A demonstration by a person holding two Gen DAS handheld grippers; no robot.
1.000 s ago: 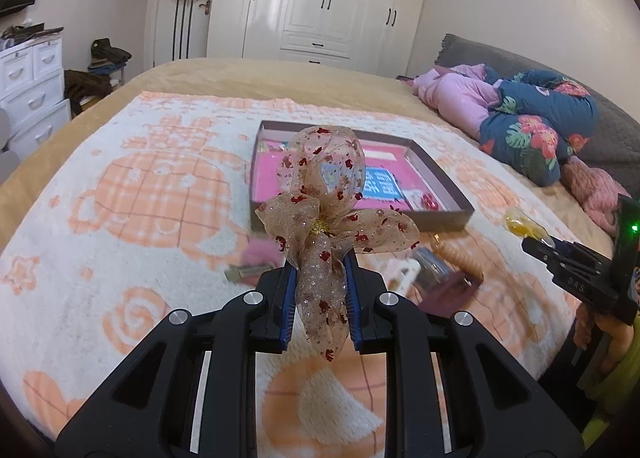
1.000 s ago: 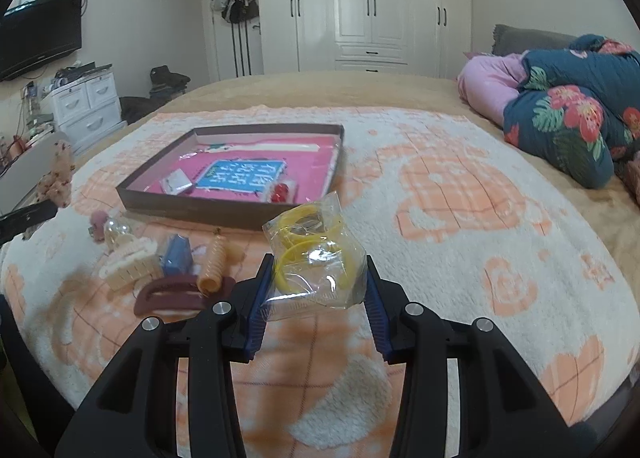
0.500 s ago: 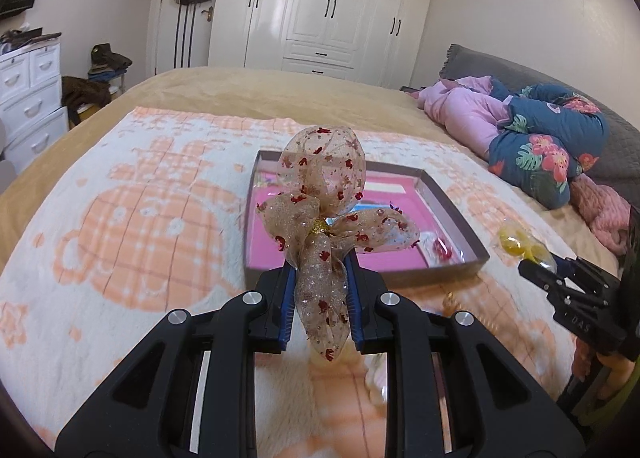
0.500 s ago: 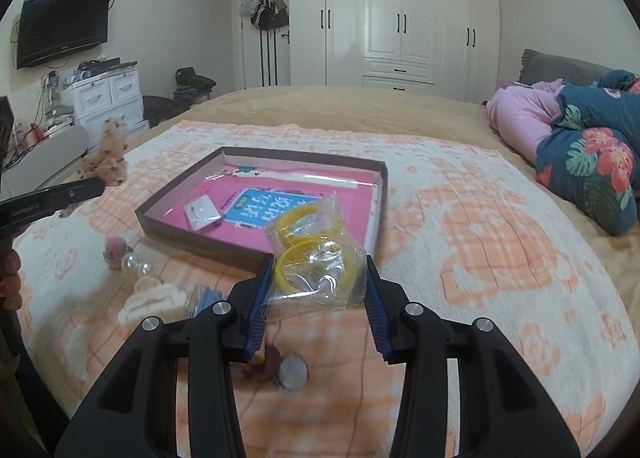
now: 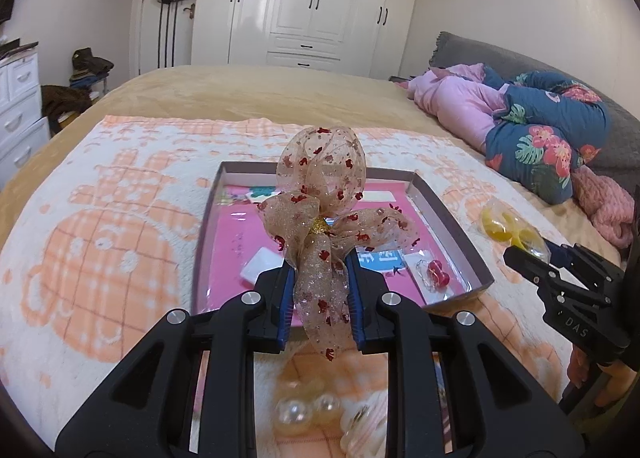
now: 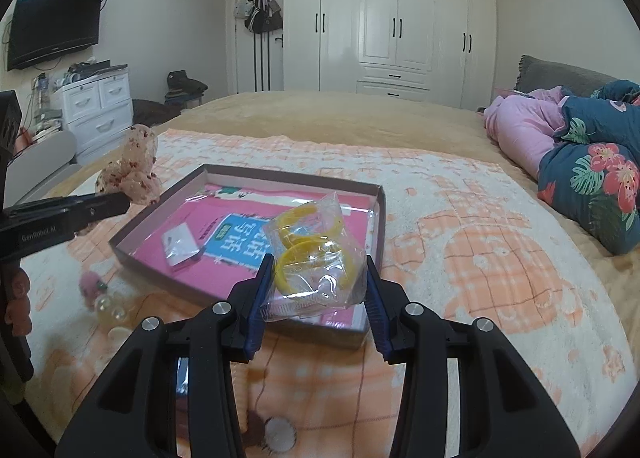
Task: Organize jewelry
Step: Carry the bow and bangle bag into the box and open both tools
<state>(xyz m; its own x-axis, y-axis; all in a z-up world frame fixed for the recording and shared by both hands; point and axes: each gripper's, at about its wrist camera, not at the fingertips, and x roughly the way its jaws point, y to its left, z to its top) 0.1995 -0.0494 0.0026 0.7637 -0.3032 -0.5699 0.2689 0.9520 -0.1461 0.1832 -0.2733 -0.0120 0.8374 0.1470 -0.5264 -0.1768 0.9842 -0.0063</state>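
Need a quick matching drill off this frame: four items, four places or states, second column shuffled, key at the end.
Things:
1. sheer bow
2. bag of yellow bangles
3. red bead piece
4. clear pearl beads

Places or states:
A. lying inside the tray
B. clamped in the right gripper
C. loose on the blanket, outside the tray
D. clamped in the left gripper

Pairs: 1-D, 2-B, 3-A, 4-C
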